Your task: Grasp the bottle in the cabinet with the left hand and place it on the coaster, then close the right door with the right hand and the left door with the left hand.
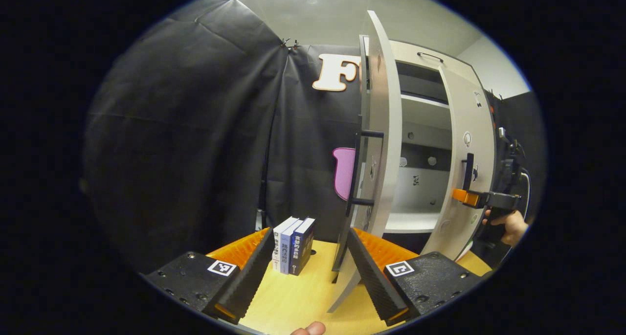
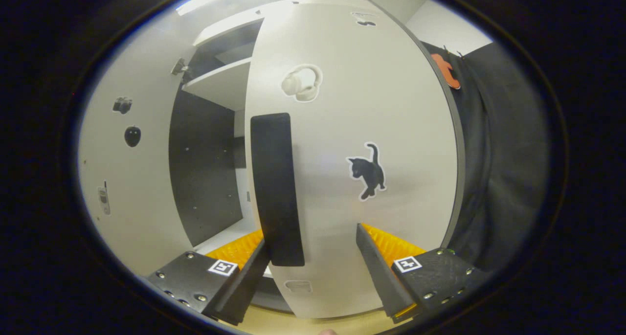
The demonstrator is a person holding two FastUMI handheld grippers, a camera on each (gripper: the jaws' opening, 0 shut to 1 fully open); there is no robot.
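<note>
right door being closed
right gripper jaws wide, nothing held; left gripper likewise; fingers may be caught on handle.

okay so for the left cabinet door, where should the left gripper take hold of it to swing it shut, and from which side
Probably the dark bar handle on the left door. It runs vertically and stands off the panel on two short brackets, so open fingers could close across it between the brackets. The left gripper is open, facing the door nearly edge-on, so come in from the handle's side, the side away from the shelves.
</note>
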